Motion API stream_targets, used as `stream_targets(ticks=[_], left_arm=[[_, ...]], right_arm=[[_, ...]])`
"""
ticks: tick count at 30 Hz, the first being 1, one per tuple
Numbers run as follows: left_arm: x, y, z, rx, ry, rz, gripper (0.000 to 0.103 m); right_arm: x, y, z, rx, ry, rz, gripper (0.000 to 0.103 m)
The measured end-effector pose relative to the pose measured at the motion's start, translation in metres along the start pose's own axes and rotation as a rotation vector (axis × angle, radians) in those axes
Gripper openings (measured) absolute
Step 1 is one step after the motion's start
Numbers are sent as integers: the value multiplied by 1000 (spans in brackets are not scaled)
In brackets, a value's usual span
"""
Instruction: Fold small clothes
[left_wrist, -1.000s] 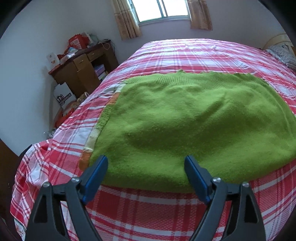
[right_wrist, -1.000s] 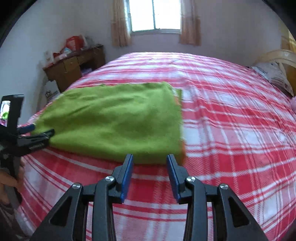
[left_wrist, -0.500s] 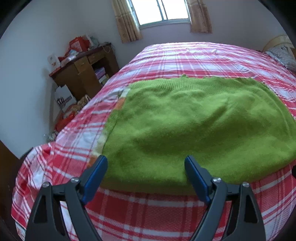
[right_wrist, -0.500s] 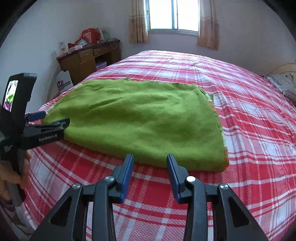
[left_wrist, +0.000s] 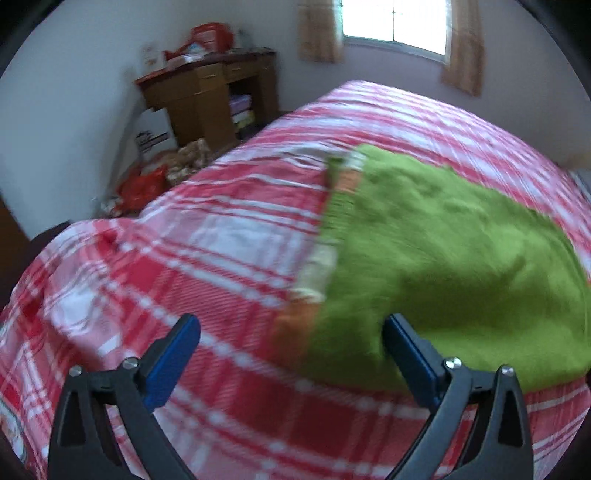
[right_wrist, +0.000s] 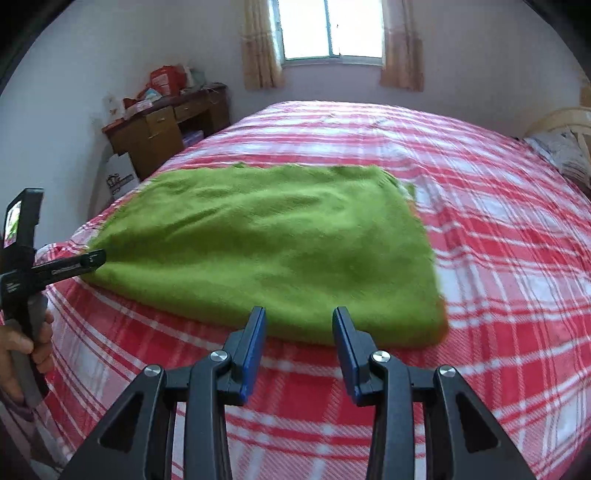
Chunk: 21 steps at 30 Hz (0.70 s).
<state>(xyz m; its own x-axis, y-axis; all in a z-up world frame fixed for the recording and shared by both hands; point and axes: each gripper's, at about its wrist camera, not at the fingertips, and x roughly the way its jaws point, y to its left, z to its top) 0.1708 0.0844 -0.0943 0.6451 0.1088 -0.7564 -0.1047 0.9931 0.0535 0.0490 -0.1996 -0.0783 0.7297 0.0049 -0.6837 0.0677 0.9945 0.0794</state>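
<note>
Both grippers empty, jaws apart. Left gripper (left_wrist: 291, 354) spread wide; right gripper (right_wrist: 299, 341) narrower gap. Green knit garment (right_wrist: 280, 243) lies flat on the plaid bed (right_wrist: 498, 258), long axis running 9-to-3 in my right view. Its left-end corner sits at 1 o'clock just off my left fingers, so left is nearer; my guess is that corner gets pinched next.
</note>
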Motion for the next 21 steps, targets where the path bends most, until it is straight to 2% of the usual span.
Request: stream_targets(ticks=[3,5,7,11,13,16,19,21], left_arm=[[-10,3,0,-7,-16,43,101],[-15,2,-1,-15,-21,40,101],[-19,0,-3,-27,-21,17,101],[-21,-5,-6,-57,-13,-56,101],[-18,-12,-7,-66,-1,-101,101],[-2,-28,-10,-61,33,-143,101],[19,-40,-12,-113,90,-195,103],[20,-42,-9,-157,46,-186,103]], right_arm=[[10,21,11,-31,-19,40,38],[17,37,17,-60,-44,62,38],[27,50,17,-102,-47,61,38],[56,56,3,-119,28,42,38],[55,53,-3,-115,-2,49,39],[55,50,-3,-107,2,62,40],[54,47,-6,-100,-12,73,41],[54,48,-6,-103,-20,72,42]])
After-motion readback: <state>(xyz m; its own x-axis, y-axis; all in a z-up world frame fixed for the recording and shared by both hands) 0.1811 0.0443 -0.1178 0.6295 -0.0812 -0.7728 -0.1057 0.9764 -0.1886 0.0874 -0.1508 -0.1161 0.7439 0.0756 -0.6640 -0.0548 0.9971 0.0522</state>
